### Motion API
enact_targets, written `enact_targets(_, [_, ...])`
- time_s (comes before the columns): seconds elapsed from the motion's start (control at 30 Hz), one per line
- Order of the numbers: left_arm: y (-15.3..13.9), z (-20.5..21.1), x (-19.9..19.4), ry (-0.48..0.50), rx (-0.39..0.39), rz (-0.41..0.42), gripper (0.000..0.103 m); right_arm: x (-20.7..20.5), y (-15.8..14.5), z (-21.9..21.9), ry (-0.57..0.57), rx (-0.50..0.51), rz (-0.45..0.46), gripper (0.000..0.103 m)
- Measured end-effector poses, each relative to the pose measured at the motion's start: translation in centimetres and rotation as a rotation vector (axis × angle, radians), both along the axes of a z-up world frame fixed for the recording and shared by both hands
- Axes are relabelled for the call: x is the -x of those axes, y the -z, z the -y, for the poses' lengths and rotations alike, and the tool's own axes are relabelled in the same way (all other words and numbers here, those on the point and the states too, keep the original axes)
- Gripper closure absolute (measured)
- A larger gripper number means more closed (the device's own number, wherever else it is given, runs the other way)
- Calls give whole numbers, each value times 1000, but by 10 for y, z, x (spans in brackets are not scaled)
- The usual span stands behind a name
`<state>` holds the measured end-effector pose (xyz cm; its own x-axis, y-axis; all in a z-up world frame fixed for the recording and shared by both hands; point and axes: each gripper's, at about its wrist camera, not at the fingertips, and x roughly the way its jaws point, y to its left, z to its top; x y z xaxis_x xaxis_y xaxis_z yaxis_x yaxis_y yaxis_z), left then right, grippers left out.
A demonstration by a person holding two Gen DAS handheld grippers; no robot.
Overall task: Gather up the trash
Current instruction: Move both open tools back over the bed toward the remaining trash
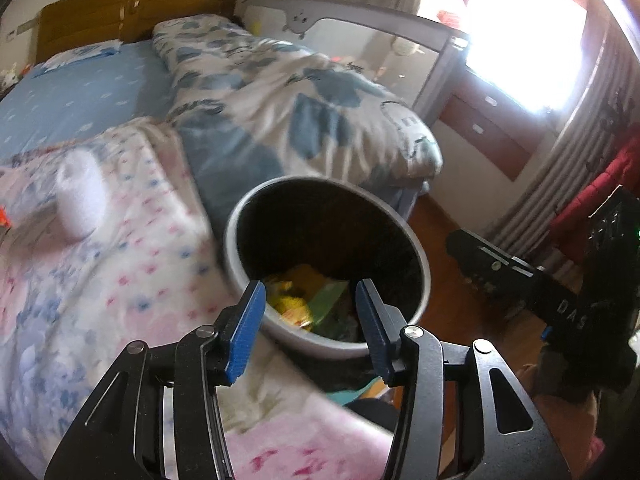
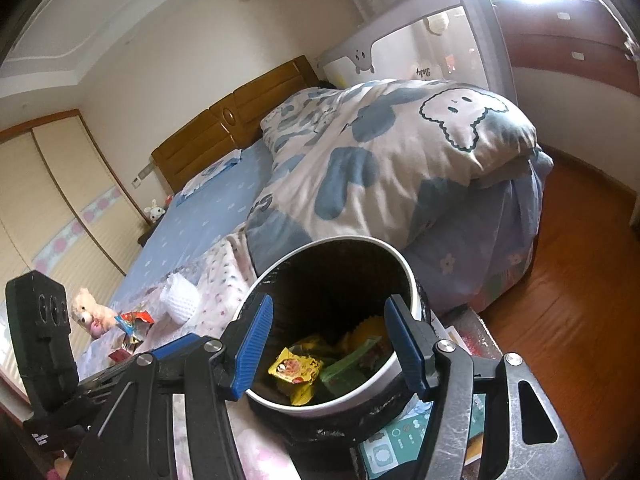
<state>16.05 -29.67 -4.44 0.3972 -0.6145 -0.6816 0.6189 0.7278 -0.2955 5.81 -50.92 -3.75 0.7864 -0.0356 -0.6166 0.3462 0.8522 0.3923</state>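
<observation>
A round grey bin [image 1: 248,268] with a black liner stands beside the bed; it also shows in the right wrist view [image 2: 408,280]. Yellow and green wrappers [image 2: 298,370] lie inside it, also seen in the left wrist view [image 1: 292,300]. My left gripper [image 1: 310,328] is open and empty just above the bin's near rim. My right gripper [image 2: 330,346] is open and empty over the bin mouth. A white foam net piece [image 2: 180,298] and red wrappers [image 2: 134,326] lie on the bed; the foam piece also shows in the left wrist view [image 1: 80,200].
A pink floral blanket [image 1: 100,300] and a blue-and-white duvet [image 2: 380,160] cover the bed. A teddy bear [image 2: 90,308] lies by the red wrappers. A grey bed rail [image 1: 360,36], wooden floor [image 2: 560,300] and a box under the bin [image 2: 384,452] are nearby.
</observation>
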Motion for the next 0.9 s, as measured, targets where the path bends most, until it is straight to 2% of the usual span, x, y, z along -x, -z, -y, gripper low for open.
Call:
enact_targets(0.13, [11,-34,-4,-69,-14,-18,55,-7,7,-17,-44,-5,-15,41])
enact_targets(0.27, [20,-75,-10,-156,-35,-29,55,-17,11,-42,-103,-8,-17,35])
enact_targets(0.5, [31,-136,-30,-300,-66,-40,53,-46,17,-92,-230,1,-28,34])
enact_targets(0.67, [36,-172,-46,-388,-67,-48,53,-65,22,-122,-294,4,-31,34])
enact_targets(0.9, [39,-201,-61,-467,-78,-51,53,-91,33,-155,-364,8,-57,34])
